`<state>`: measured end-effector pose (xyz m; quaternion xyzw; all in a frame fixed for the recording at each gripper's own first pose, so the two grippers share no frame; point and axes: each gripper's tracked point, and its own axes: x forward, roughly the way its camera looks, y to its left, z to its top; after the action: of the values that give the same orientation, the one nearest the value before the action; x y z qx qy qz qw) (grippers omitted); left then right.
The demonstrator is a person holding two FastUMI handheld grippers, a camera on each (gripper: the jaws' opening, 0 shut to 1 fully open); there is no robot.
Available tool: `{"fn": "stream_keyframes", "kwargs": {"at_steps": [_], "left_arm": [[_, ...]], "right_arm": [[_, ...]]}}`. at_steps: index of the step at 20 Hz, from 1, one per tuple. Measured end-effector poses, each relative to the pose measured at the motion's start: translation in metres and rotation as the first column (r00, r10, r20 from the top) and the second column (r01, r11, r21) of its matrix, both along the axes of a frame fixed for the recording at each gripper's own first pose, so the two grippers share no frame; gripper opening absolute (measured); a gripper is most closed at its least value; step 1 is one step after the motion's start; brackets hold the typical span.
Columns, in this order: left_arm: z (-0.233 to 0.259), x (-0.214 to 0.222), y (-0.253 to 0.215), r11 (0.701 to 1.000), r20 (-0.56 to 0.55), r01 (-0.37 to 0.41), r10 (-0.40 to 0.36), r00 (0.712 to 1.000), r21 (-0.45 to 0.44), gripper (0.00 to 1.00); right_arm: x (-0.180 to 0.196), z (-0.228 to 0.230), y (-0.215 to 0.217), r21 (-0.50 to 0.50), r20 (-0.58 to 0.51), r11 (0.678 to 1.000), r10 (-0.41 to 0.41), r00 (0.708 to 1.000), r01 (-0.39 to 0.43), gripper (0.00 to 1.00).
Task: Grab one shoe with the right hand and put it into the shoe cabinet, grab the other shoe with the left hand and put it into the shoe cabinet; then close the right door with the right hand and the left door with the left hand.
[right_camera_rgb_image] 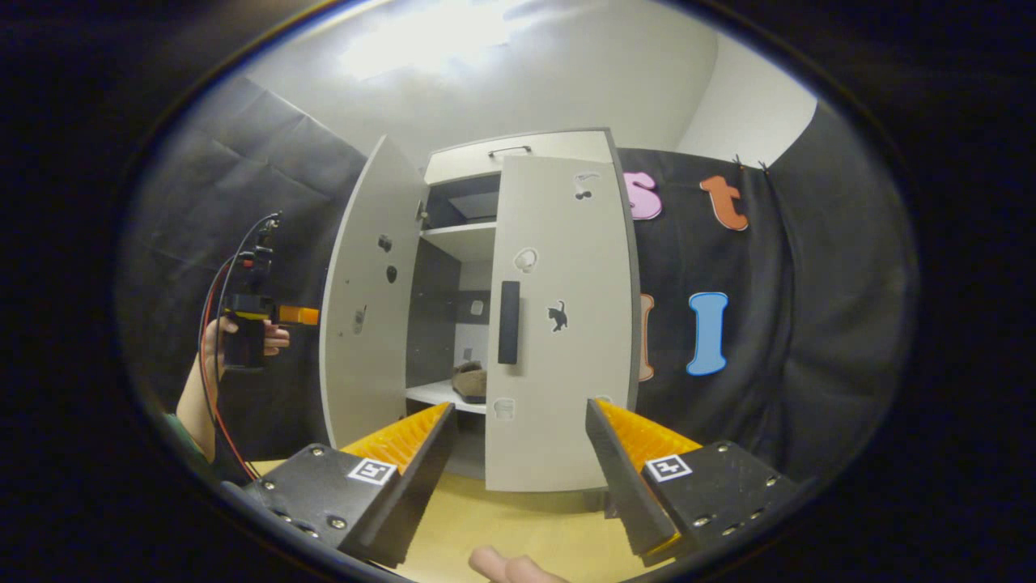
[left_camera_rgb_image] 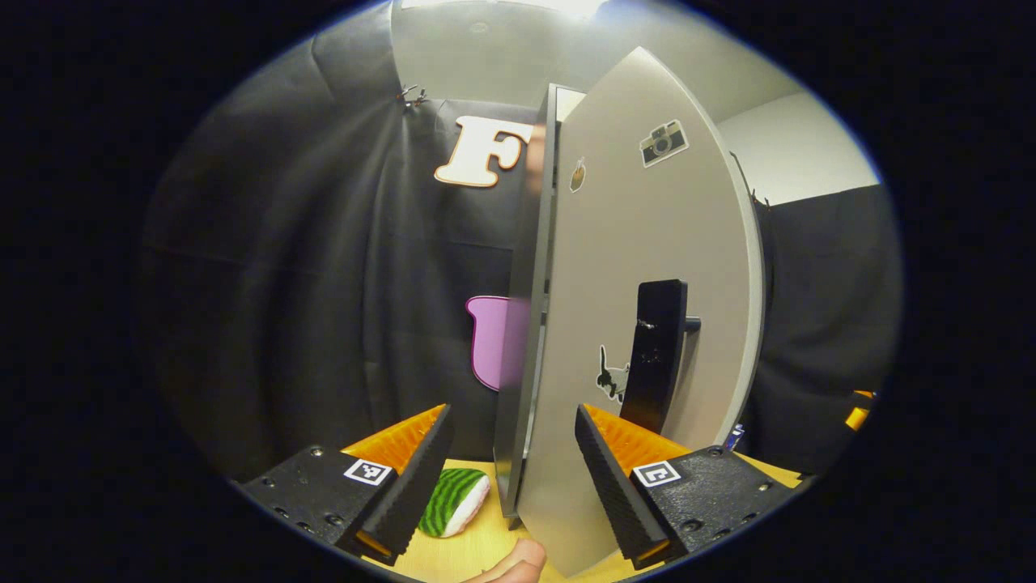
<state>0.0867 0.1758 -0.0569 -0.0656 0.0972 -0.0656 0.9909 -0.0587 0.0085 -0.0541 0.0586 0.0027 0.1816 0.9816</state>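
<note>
My right gripper (right_camera_rgb_image: 518,453) is spread wide with nothing between its fingers, hovering over the yellow tabletop (right_camera_rgb_image: 518,518). Just beyond stands the pale grey shoe cabinet (right_camera_rgb_image: 518,150): its right door (right_camera_rgb_image: 558,340), with a dark vertical handle, is shut, while the left door (right_camera_rgb_image: 364,300) swings open. Inside, a brown shoe (right_camera_rgb_image: 469,380) sits on the white shelf. My left gripper (left_camera_rgb_image: 511,457) also gapes, straddling that open door's edge (left_camera_rgb_image: 639,324), beside a green-striped toy (left_camera_rgb_image: 453,502).
</note>
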Motion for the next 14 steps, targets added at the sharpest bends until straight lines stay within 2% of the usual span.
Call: {"fn": "stream_keyframes", "kwargs": {"at_steps": [4, 9, 13, 14], "left_arm": [[0.001, -0.002, -0.003, 0.998, 0.008, -0.04, 0.04, 0.999, 0.04, 0.93], [0.001, 0.001, -0.01, 0.998, -0.01, -0.037, 0.037, 0.999, 0.058, 0.93], [-0.001, -0.003, -0.038, 0.998, -0.013, -0.023, 0.024, 1.0, 0.054, 0.93], [-0.004, -0.004, -0.042, 0.997, -0.025, -0.029, 0.031, 0.999, 0.068, 0.93]], "right_arm": [[-0.002, 0.002, -0.003, 0.021, 0.006, 1.0, -0.014, 1.0, 0.013, 0.94], [-0.007, 0.005, -0.007, 0.03, 0.023, 0.999, -0.039, 0.999, 0.038, 0.94], [-0.002, 0.005, -0.021, 0.01, 0.044, 0.99, -0.143, 0.989, 0.143, 0.96], [-0.003, 0.006, -0.023, -0.001, 0.056, 0.987, -0.162, 0.985, 0.163, 0.94]]}}
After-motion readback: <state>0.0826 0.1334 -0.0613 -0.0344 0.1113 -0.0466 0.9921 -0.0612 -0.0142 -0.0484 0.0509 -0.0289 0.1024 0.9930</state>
